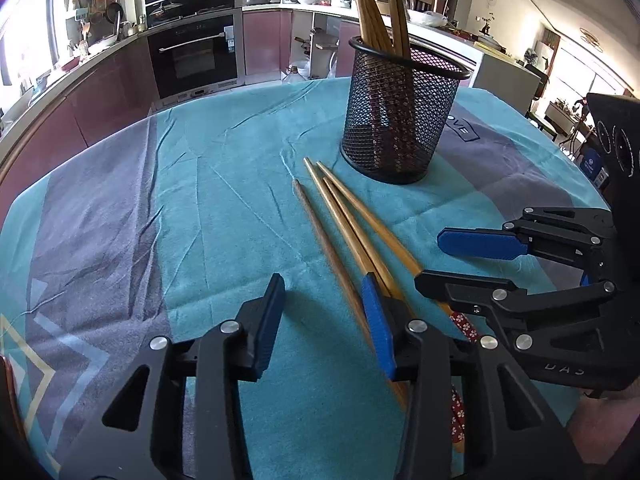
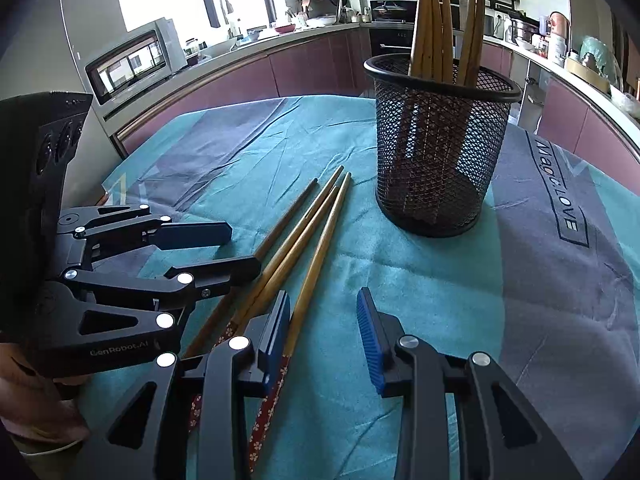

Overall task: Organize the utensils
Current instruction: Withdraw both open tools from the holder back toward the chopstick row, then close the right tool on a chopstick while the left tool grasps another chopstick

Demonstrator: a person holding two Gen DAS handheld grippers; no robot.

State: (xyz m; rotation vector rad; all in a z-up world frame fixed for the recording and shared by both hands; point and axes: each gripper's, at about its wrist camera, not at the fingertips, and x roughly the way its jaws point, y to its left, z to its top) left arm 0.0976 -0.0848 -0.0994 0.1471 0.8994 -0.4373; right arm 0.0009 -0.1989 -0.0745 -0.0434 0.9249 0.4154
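Note:
Several wooden chopsticks [image 1: 340,216] lie side by side on the teal cloth, tips toward a black mesh holder [image 1: 400,116] that holds several more upright. In the right wrist view the loose chopsticks [image 2: 304,236] lie left of the holder [image 2: 440,152]. My left gripper [image 1: 324,320] is open and empty, low over the chopsticks' handle end; its right finger is beside them. My right gripper [image 2: 324,336] is open and empty, its left finger over the chopstick handles. Each gripper shows in the other's view: the right gripper [image 1: 460,260] and the left gripper [image 2: 236,248].
The round table carries a teal and grey cloth [image 1: 180,200] with "Magic LOVE" printed on it [image 2: 560,188]. Kitchen counters, an oven [image 1: 196,52] and a microwave [image 2: 132,60] stand behind the table.

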